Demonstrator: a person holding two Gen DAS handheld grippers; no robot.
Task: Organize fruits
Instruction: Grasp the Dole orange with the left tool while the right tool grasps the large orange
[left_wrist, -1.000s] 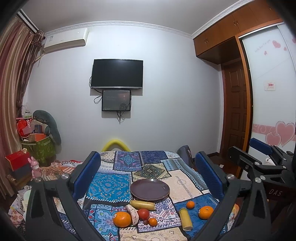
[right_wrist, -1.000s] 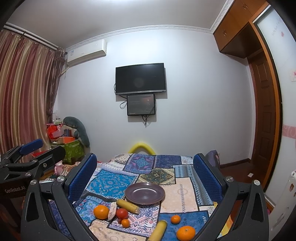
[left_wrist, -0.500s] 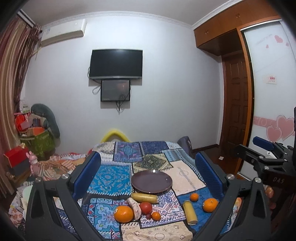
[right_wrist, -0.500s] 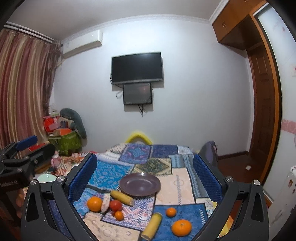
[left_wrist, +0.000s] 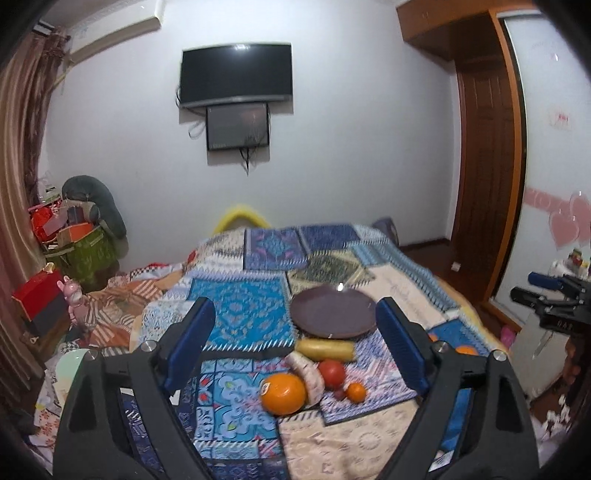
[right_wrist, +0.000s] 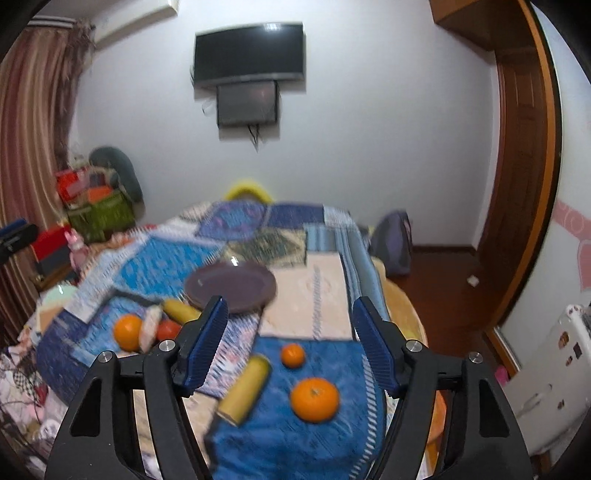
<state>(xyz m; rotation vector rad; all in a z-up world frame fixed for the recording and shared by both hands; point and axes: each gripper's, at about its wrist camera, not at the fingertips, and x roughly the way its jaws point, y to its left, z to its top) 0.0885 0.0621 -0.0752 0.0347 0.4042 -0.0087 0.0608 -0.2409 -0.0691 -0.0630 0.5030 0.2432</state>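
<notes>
A dark purple plate (left_wrist: 332, 312) (right_wrist: 231, 286) lies on the patchwork cloth. In front of it are a yellow corn piece (left_wrist: 325, 349), a red tomato (left_wrist: 331, 373), a pale root (left_wrist: 308, 376), a big orange (left_wrist: 282, 393) and a small orange (left_wrist: 355, 391). In the right wrist view a second corn piece (right_wrist: 243, 387), a small orange (right_wrist: 293, 355) and a big orange (right_wrist: 314, 398) lie on the blue patch. My left gripper (left_wrist: 295, 354) is open and empty above the left fruit group. My right gripper (right_wrist: 290, 347) is open and empty above the right group.
The cloth-covered table (right_wrist: 306, 299) drops off at its right edge to a wooden floor (right_wrist: 443, 280) with a grey backpack (right_wrist: 391, 243). Boxes and a green bag (left_wrist: 85, 254) clutter the left corner. The right gripper shows at the right of the left wrist view (left_wrist: 554, 299).
Both grippers have moved forward and down toward the table, so the fruit looks larger. The fruit and plate have not moved. Both grippers stay open.
</notes>
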